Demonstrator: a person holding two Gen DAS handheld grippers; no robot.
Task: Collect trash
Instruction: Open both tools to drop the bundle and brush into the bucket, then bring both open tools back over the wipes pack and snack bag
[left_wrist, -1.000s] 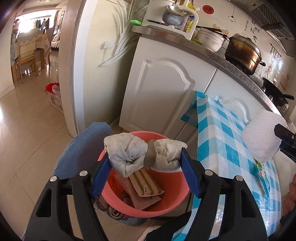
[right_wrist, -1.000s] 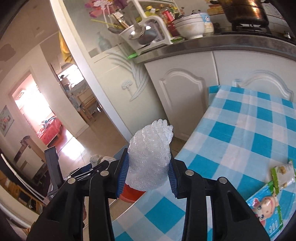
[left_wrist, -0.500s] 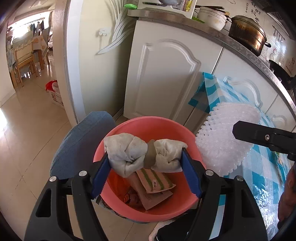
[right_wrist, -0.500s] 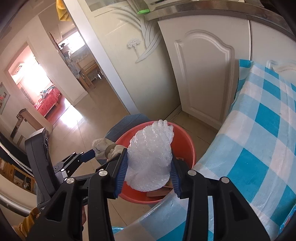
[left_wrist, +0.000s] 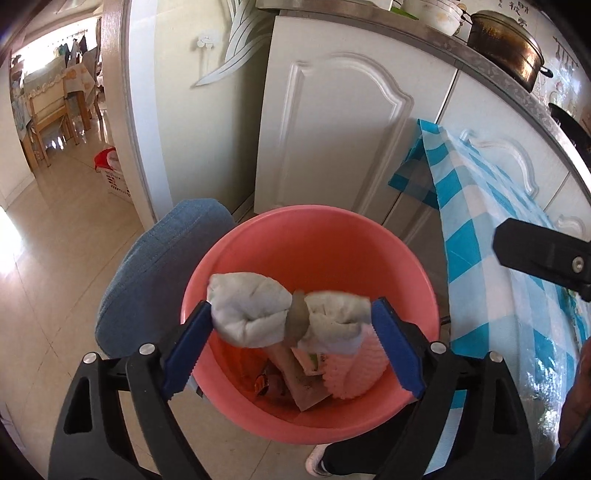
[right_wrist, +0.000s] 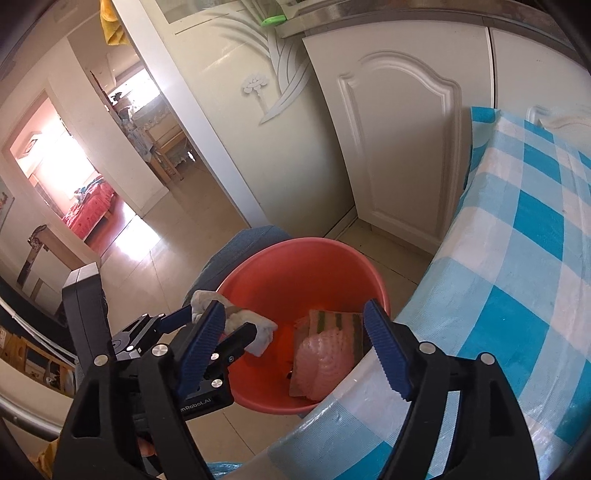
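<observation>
A salmon-red plastic bucket (left_wrist: 314, 243) stands on the floor by the table; it also shows in the right wrist view (right_wrist: 306, 266). My left gripper (left_wrist: 291, 325) is shut on a crumpled grey-white rag (left_wrist: 255, 314) held just over the bucket's mouth; the rag shows in the right wrist view (right_wrist: 255, 328) too. My right gripper (right_wrist: 295, 332) is open and empty above the bucket. The bubble wrap (right_wrist: 321, 362) lies inside the bucket on wrappers (right_wrist: 336, 321); in the left wrist view it (left_wrist: 354, 369) lies at the bucket's bottom right.
A table with a blue-and-white checked cloth (right_wrist: 517, 258) is right of the bucket. White cabinet doors (left_wrist: 332, 129) stand behind it. A blue cushioned stool (left_wrist: 155, 266) touches the bucket's left side. A doorway (right_wrist: 55, 166) opens to the left.
My right gripper opened and the bubble wrap dropped into the bucket. My left gripper moved further over the bucket, still holding the rag.
</observation>
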